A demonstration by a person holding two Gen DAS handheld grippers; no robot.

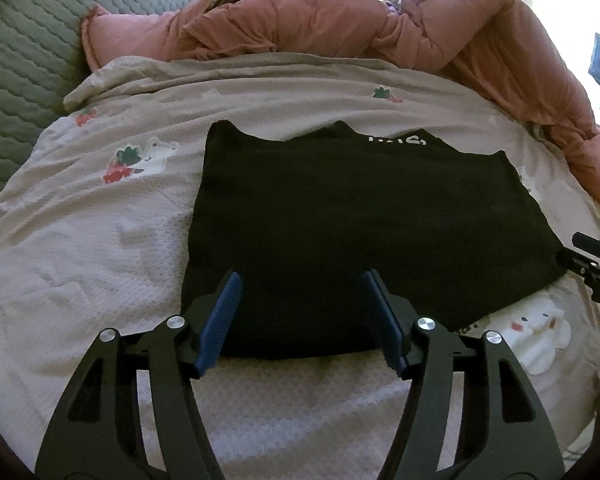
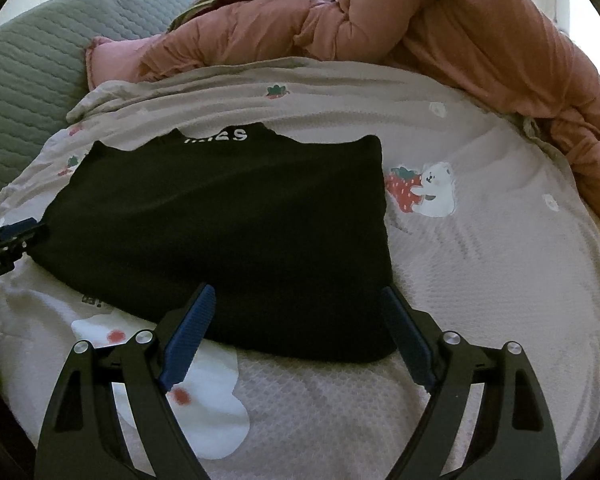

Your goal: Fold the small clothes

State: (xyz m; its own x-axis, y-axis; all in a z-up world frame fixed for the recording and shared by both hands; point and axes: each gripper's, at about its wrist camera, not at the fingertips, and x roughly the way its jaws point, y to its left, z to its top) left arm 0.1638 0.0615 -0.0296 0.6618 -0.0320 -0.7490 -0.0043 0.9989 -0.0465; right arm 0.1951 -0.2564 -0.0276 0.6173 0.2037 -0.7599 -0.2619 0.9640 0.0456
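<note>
Black knit garment with white lettering [image 1: 340, 216] is lying flat on the pale strawberry-print bedspread [image 1: 100, 216]. Left gripper [image 1: 300, 316] and right gripper [image 2: 296, 332] are hovering spread wide, empty, at its near hem; pinching both corners evenly should keep the fold square.

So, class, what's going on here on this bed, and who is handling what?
A person with a gripper in each hand is folding a black garment laid flat on a strawberry-print bedspread. The left gripper and the right gripper are both open at the garment's near edge, neither gripping it. White lettering shows at the far edge. A pink quilt is heaped behind.
</note>
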